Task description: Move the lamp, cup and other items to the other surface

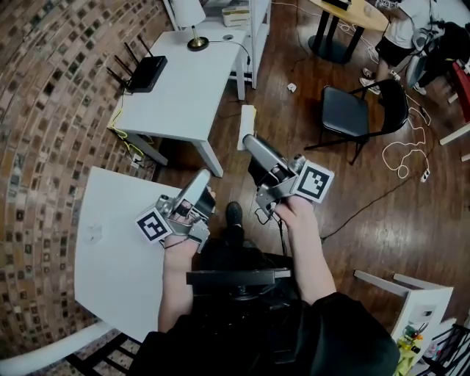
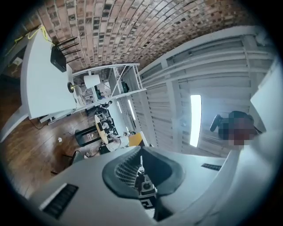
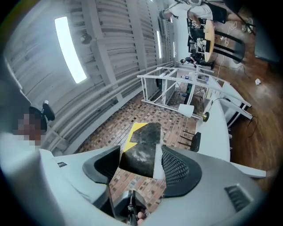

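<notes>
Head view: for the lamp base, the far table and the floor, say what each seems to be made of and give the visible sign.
The lamp base looks like polished brass-coloured metal, being golden with a sheen. The far table is plain matte white with no grain, so probably painted or laminated board. The floor looks like varnished wood, with brown planks, seams and light reflections.

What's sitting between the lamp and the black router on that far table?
Nothing. In the head view, only bare white tabletop runs between the lamp and the router.
</notes>
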Demonstrator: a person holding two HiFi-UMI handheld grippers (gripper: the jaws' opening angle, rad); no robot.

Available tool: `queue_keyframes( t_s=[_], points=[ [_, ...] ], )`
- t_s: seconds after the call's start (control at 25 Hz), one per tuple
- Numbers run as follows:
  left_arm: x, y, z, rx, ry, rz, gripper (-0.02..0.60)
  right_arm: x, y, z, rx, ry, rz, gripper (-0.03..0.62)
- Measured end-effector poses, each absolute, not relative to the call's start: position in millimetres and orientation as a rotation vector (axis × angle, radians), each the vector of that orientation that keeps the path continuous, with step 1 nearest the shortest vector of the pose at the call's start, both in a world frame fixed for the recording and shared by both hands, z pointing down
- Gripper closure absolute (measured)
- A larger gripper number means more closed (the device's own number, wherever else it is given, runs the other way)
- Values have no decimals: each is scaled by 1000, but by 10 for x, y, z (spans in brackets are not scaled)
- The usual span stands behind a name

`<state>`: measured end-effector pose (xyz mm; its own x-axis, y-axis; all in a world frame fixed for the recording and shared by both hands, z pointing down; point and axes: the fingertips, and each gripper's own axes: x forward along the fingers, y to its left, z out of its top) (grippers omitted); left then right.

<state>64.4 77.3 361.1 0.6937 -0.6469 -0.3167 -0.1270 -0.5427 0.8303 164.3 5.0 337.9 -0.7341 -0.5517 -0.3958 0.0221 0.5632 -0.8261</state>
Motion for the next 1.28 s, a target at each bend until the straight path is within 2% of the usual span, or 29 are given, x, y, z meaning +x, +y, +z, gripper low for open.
queue_keyframes(
  t_s=[0.68, 1.28],
  points=[
    [583, -1401, 3623, 2011, -334, -800, 551, 1377, -1794, 3407, -629, 2164, -1151, 275],
    [619, -2132, 3726, 1996, -368, -749, 551, 1352, -2560, 3546, -614, 2147, -1185, 275]
  ],
)
